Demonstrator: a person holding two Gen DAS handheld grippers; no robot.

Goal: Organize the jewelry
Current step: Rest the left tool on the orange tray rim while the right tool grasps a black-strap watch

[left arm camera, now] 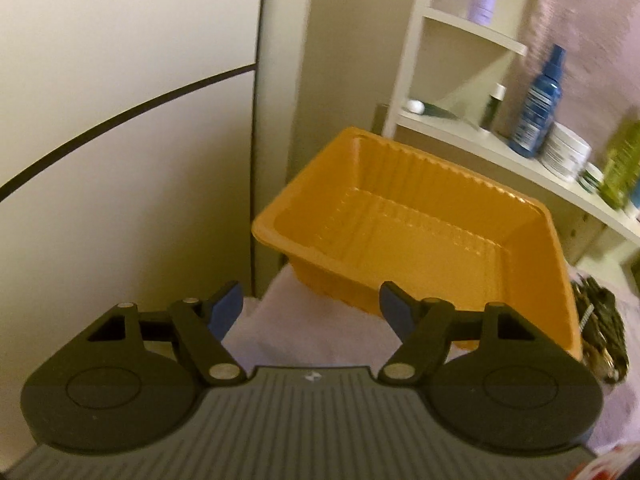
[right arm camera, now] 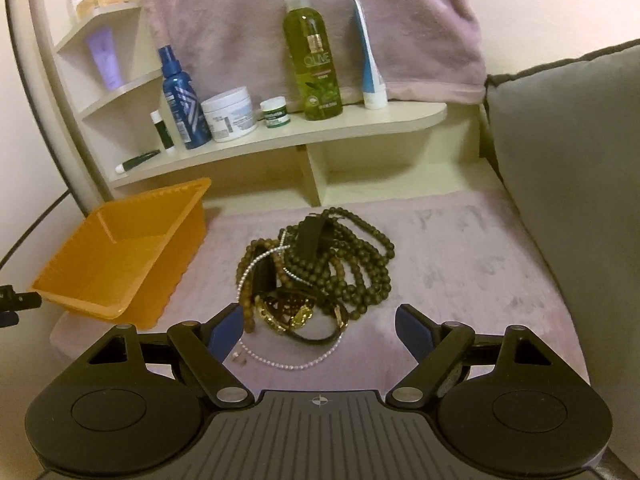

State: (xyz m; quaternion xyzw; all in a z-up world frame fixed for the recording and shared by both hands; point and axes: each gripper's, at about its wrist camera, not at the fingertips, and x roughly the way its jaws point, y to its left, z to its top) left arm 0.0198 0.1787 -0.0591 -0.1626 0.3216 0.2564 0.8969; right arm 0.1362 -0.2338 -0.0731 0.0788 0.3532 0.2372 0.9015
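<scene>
The left gripper (left arm camera: 310,306) has its jaws wide open, the orange tray (left arm camera: 404,216) just ahead; the right gripper (right arm camera: 320,326) gapes too, jewelry pile (right arm camera: 316,268) ahead, nothing held

Shelf (right arm camera: 360,120): pale, curved front edge, with smaller corner shelves stepping up at its left end.
Green spray bottle (right arm camera: 312,56): upright on the shelf, label reads OLIVE.
Blue spray bottle (right arm camera: 182,100): upright, left of a white jar (right arm camera: 230,114).
Small green-lidded jar (right arm camera: 274,111): between the white jar and the green bottle.
White-and-blue tube (right arm camera: 370,60): standing on its cap, leaning against the pink towel (right arm camera: 320,8).
Lilac tube (right arm camera: 105,58): on a corner shelf.
Grey cushion (right arm camera: 568,180): at the right.
</scene>
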